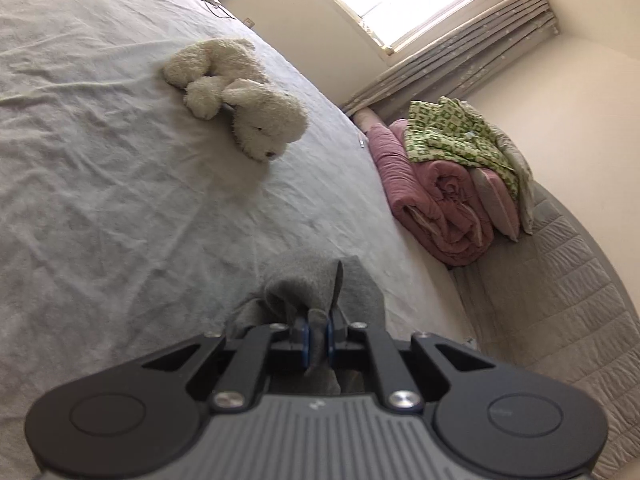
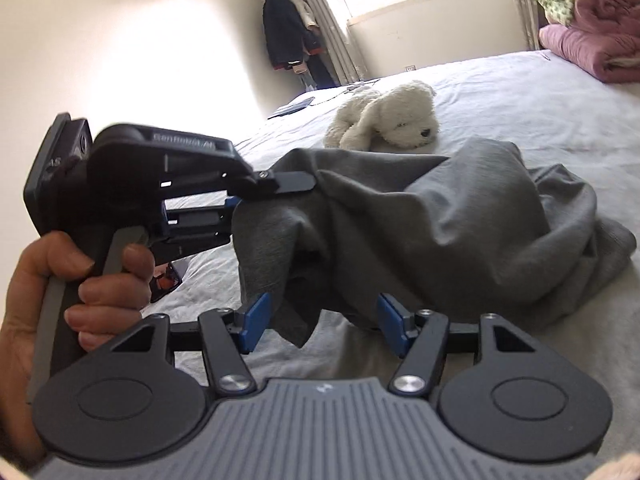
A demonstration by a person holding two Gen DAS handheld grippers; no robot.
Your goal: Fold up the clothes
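Observation:
A grey garment (image 2: pixel 460 224) lies bunched on the white bed sheet (image 2: pixel 520 92). My left gripper (image 1: pixel 318 330) is shut on a fold of the grey garment (image 1: pixel 320 280) and holds one end lifted off the bed. In the right wrist view the left gripper (image 2: pixel 236 216) shows at the left, held by a hand, pinching the cloth's left edge. My right gripper (image 2: pixel 324 320) is open, its blue pads (image 2: pixel 256 320) on either side of a hanging corner of the garment, not closed on it.
A white plush dog (image 1: pixel 240 96) lies on the bed beyond the garment. Folded pink quilts (image 1: pixel 436 196) and a green patterned cloth (image 1: pixel 456 136) are stacked at the bed's side. A dark device (image 2: pixel 292 106) and cable lie at the far edge. A window and curtains stand behind.

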